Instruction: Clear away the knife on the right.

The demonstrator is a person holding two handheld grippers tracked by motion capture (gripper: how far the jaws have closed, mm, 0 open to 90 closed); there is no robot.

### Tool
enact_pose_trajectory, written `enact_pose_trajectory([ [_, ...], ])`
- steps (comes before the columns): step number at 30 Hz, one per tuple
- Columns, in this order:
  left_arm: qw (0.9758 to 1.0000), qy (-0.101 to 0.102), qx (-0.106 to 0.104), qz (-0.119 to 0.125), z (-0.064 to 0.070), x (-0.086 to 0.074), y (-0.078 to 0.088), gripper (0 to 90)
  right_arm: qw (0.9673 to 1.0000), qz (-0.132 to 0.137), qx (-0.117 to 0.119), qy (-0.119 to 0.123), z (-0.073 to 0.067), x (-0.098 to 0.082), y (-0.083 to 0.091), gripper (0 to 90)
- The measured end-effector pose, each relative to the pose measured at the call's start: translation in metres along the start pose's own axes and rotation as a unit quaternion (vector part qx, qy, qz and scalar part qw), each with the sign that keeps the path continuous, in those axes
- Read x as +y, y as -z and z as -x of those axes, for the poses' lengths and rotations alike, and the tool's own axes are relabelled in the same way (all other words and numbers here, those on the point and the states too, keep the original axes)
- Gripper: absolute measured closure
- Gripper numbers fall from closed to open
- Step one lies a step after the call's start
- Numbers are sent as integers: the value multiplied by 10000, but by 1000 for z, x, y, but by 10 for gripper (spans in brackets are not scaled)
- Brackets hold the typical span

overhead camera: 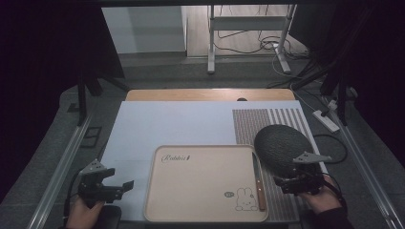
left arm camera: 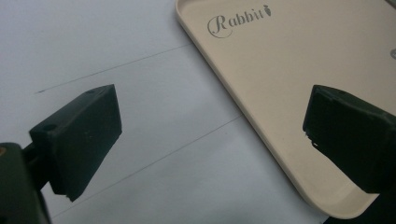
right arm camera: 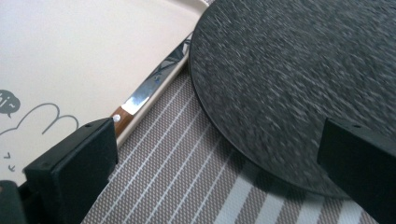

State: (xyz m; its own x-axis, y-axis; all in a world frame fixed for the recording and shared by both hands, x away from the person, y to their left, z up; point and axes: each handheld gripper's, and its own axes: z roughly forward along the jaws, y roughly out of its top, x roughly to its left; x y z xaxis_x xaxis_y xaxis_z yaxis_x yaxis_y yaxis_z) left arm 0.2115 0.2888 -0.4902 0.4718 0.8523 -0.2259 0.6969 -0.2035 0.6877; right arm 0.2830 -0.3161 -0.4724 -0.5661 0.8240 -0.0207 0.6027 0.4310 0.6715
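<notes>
A beige tray (overhead camera: pixel 191 191) printed with "Rabbit" and a rabbit drawing lies at the table's near middle. A knife (overhead camera: pixel 260 183) with a wooden handle rests along the tray's right inner edge. A dark grey round plate (overhead camera: pixel 282 145) sits on a striped mat (overhead camera: pixel 282 119) just right of the tray. My left gripper (overhead camera: pixel 122 183) is open to the left of the tray, holding nothing. In the left gripper view the open left gripper (left arm camera: pixel 210 140) straddles the tray (left arm camera: pixel 280 70) edge. My right gripper (overhead camera: pixel 285 181) is open at the plate's near edge. In the right gripper view the right gripper (right arm camera: pixel 219 163) frames the plate (right arm camera: pixel 303 84) and knife (right arm camera: pixel 140 100).
A pale blue mat (overhead camera: pixel 172 124) covers most of the table under the tray. The striped mat (right arm camera: pixel 177 163) lies below my right jaws. Metal rails run along both table sides, and a power strip (overhead camera: pixel 325 120) with cables lies at the far right.
</notes>
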Motion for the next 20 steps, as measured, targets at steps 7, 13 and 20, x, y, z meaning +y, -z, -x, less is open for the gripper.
enact_pose_trajectory([
  [7,10000,44,-42,23,-1,0,0,41,9996,214,-139,-134,2,-6,13,0],
  [13,10000,59,-48,29,-1,-1,1,40,9992,235,-264,-170,2,-11,21,0],
  [20,10000,52,-62,30,-1,0,0,41,9988,254,-236,-345,6,-15,26,0],
])
